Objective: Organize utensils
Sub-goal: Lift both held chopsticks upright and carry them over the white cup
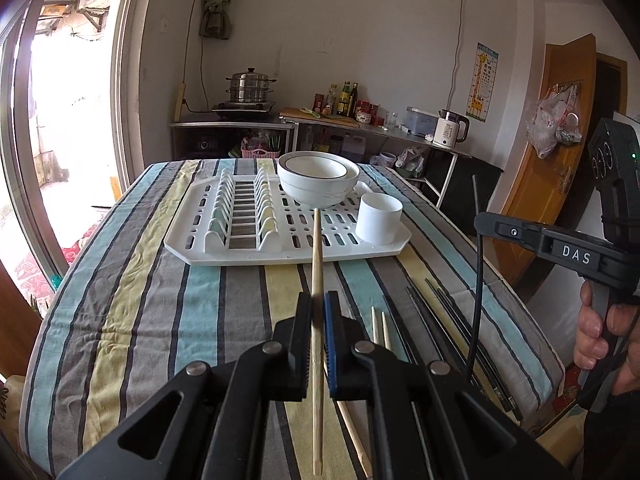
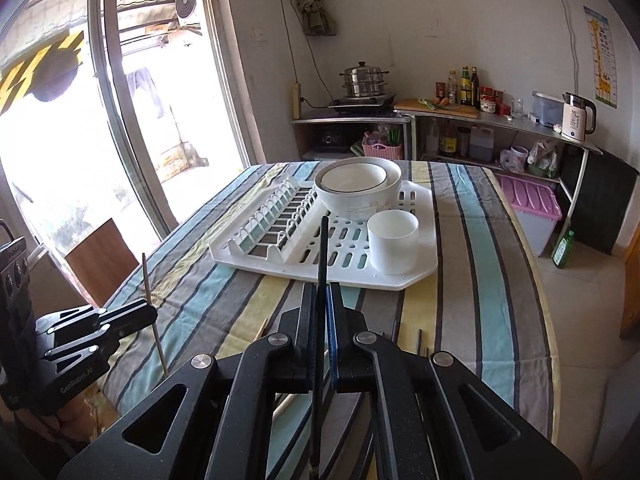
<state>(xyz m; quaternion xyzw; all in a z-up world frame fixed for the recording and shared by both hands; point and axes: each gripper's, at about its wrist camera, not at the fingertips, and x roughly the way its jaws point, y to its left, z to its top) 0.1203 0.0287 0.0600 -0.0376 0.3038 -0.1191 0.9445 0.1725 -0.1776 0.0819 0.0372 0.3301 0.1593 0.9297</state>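
My left gripper (image 1: 319,300) is shut on a wooden chopstick (image 1: 317,264) and holds it above the striped tablecloth, tip toward the white drying rack (image 1: 200,248). My right gripper (image 2: 321,292) is shut on a black chopstick (image 2: 323,248), also raised in front of the rack (image 2: 424,268). A white cup (image 1: 378,218) stands on the rack's near right corner and shows in the right wrist view (image 2: 393,246) too. Loose wooden chopsticks (image 1: 379,326) and black chopsticks (image 1: 436,320) lie on the cloth at the near right. The right gripper shows in the left view (image 1: 482,220), the left gripper in the right view (image 2: 150,314).
Stacked white bowls (image 1: 318,184) sit on the rack's far side (image 2: 358,188), beside its plate slots (image 1: 244,212). Behind the table are a counter with a steamer pot (image 1: 250,88), bottles and a kettle (image 2: 576,118). A glass door is at the left, a pink-lidded bin (image 2: 532,204) on the floor at the right.
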